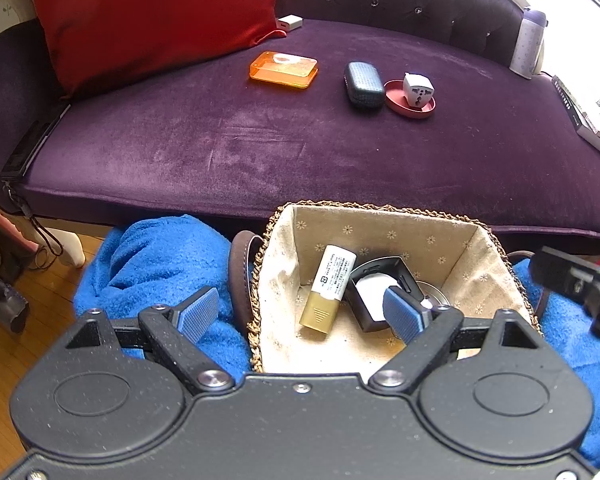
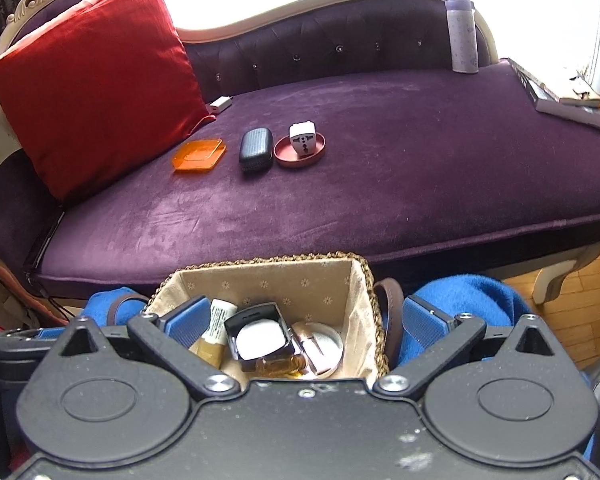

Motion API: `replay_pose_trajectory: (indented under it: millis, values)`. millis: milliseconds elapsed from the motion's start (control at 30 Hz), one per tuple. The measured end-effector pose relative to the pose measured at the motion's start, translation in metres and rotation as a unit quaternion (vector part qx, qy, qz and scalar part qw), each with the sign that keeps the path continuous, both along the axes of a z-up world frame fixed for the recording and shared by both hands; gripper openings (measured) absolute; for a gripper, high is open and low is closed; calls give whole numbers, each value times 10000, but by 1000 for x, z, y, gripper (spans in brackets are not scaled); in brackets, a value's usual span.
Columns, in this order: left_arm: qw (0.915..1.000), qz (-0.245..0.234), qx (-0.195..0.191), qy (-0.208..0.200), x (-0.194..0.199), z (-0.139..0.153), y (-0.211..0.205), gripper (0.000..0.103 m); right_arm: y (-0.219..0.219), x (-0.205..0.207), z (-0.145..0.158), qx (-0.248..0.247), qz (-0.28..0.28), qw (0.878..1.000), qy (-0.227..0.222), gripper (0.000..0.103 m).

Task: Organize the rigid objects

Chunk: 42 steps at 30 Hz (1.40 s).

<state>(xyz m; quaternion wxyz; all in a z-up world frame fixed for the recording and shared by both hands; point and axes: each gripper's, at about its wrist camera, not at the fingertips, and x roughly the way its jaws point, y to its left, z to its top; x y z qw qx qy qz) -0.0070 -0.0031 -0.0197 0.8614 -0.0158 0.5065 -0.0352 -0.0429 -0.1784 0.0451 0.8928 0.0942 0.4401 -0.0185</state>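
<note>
Purple sofa [image 1: 340, 152]; basket [image 1: 380, 216] beneath both spread tools [image 1: 304, 312].

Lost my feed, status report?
Both grippers, left and right, open, empty, over basket. Orange box, dark case, adapter on sofa. Nothing blocking.

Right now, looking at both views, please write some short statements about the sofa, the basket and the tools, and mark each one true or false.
1. The white adapter sits in the red dish. True.
2. The orange box is inside the basket. False: it lies on the sofa.
3. Both tools, left tool and right tool, are open. True.
4. The dark case lies right of the dish. False: left of it.
5. The red pillow lies on the floor. False: it leans on the sofa.
</note>
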Motion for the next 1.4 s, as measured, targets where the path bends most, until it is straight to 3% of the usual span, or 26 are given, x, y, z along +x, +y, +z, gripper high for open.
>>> replay_pose_trajectory:
  millis: [300, 667, 933, 1400]
  values:
    - [9997, -56, 214, 85, 30, -4, -6, 85, -7, 41, 3, -281, 43, 9994, -215, 102]
    - [9990, -245, 364, 120, 88, -12, -22, 85, -21, 99, -25, -532, 119, 9985, -90, 93]
    - [9983, -363, 454, -61, 144, -13, -43, 85, -27, 155, -39, -479, 89, 9988, -105, 80]
    - [9982, -545, 246, 65, 251, -43, -82, 85, -62, 224, -61, -302, -456, 9985, 5, 79]
